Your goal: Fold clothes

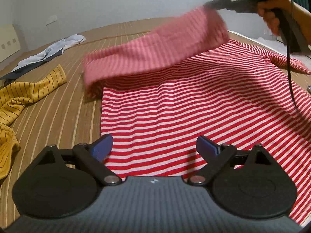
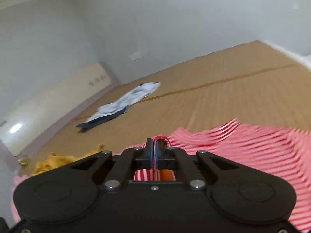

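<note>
A red-and-white striped shirt (image 1: 184,104) lies spread on a brown striped mat (image 1: 64,120). Its left part (image 1: 155,46) is lifted in the air and blurred, held up at the top right by my right gripper (image 1: 210,4) in a person's hand (image 1: 272,13). In the right wrist view the right gripper (image 2: 155,145) is shut on a fold of the striped shirt (image 2: 243,147), with cloth pinched between the blue pads. My left gripper (image 1: 154,147) stands open low over the shirt's near hem, nothing between its fingers.
A mustard striped garment (image 1: 21,95) lies crumpled at the left, also seen as the mustard garment (image 2: 56,162). A white-and-dark garment (image 1: 48,54) lies farther back near the wall. A black cable (image 1: 289,68) hangs from the right gripper across the shirt.
</note>
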`<state>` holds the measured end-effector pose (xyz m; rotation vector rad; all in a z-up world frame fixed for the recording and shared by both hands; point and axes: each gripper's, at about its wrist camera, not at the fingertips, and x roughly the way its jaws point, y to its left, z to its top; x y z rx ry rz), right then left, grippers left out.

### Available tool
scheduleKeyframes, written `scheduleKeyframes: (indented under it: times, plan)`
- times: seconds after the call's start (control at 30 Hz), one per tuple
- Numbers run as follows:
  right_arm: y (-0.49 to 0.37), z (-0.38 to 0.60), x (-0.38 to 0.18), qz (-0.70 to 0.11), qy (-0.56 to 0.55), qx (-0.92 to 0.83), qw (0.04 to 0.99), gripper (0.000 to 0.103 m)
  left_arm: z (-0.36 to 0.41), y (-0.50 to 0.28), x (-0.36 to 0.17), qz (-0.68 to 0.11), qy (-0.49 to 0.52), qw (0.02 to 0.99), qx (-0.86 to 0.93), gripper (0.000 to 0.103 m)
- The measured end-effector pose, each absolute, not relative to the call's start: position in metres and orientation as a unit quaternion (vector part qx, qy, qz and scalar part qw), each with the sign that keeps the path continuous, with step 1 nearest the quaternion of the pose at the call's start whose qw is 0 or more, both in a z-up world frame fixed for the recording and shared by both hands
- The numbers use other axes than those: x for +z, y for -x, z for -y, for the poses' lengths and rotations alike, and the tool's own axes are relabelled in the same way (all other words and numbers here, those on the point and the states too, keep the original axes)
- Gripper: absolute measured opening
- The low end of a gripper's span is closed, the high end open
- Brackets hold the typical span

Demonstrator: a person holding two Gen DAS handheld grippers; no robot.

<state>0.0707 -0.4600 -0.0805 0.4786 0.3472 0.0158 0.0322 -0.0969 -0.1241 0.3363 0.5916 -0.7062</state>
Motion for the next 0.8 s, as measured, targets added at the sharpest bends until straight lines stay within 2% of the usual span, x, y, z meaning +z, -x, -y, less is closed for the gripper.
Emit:
scheduleKeyframes:
  times: [0.23, 0.3, 0.33, 0.37, 0.43, 0.53, 0.63, 0.7, 0.73, 0.8]
  plan:
    - [-0.083, 0.528, -0.100, -0.233, -0.208, -0.087, 0.946, 0.006, 0.099, -0.034, -0.126, -0.287, -0.159, 0.880, -0.344, 0.095]
    - [-0.087, 0.537, -0.112, -0.247, -0.207, -0.109, 0.940, 0.018, 0.100, -0.036, -0.128, -0.289, -0.161, 0.879, -0.344, 0.095]
    - [-0.085, 0.538, -0.117, -0.250, -0.203, -0.121, 0.939, 0.034, 0.101, -0.036, -0.128, -0.289, -0.161, 0.879, -0.343, 0.095]
    - [-0.079, 0.537, -0.120, -0.249, -0.194, -0.133, 0.940, 0.037, 0.101, -0.037, -0.129, -0.289, -0.162, 0.879, -0.342, 0.095]
    - [-0.066, 0.531, -0.126, -0.242, -0.167, -0.149, 0.944, 0.038, 0.102, -0.038, -0.129, -0.290, -0.162, 0.880, -0.340, 0.095]
    - [-0.069, 0.519, -0.141, -0.274, -0.159, -0.130, 0.940, 0.045, 0.102, -0.042, -0.130, -0.294, -0.161, 0.881, -0.336, 0.095]
    - [-0.075, 0.506, -0.159, -0.310, -0.156, -0.104, 0.932, 0.043, 0.103, -0.044, -0.131, -0.297, -0.163, 0.880, -0.334, 0.095]
    - [-0.079, 0.497, -0.167, -0.324, -0.121, -0.110, 0.932, 0.014, 0.103, -0.043, -0.132, -0.297, -0.166, 0.879, -0.334, 0.095]
    - [-0.081, 0.493, -0.167, -0.326, -0.106, -0.112, 0.933, 0.007, 0.103, -0.043, -0.132, -0.297, -0.168, 0.879, -0.334, 0.095]
    - [-0.081, 0.489, -0.160, -0.320, -0.099, -0.116, 0.935, 0.007, 0.103, -0.044, -0.132, -0.298, -0.170, 0.878, -0.334, 0.095]
